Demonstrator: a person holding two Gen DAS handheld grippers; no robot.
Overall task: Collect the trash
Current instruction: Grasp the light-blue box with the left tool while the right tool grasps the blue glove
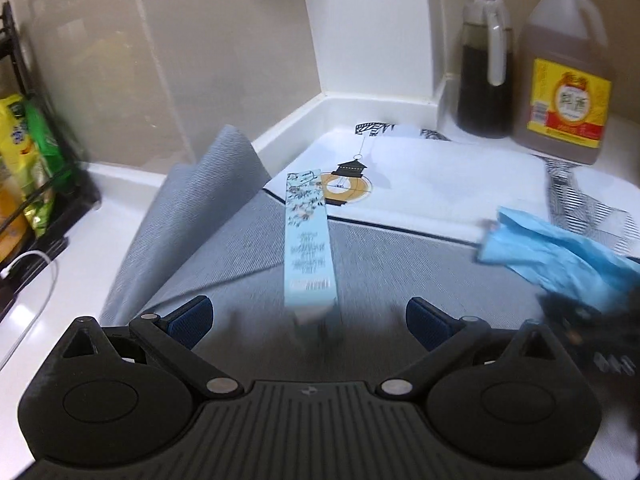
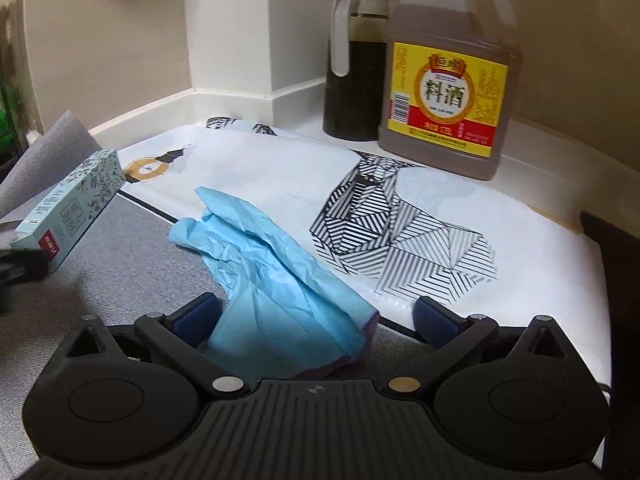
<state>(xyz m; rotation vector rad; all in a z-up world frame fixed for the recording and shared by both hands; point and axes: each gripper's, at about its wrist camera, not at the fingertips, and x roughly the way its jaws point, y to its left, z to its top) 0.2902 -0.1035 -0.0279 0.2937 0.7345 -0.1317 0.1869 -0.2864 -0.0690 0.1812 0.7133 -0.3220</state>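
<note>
A long light-blue printed box (image 1: 307, 240) stretches away from me on the grey mat (image 1: 392, 264), its near end between the fingers of my left gripper (image 1: 308, 316). Those fingers stand wide apart, clear of the box, so the gripper is open. In the right wrist view the same box (image 2: 68, 208) sits at the left, tilted, with its far end raised. A crumpled blue glove (image 2: 280, 280) lies across the mat and the white bag, its cuff between the spread fingers of my right gripper (image 2: 316, 318), which is open. The glove (image 1: 560, 256) also shows blurred at the right of the left wrist view.
A white printed plastic bag (image 2: 420, 216) covers the counter behind the mat. A jug of cooking wine (image 2: 448, 80) and a dark sauce bottle (image 2: 352, 80) stand against the back wall. The mat's left corner (image 1: 224, 184) curls upward. A black rack with snack packets (image 1: 28, 160) stands far left.
</note>
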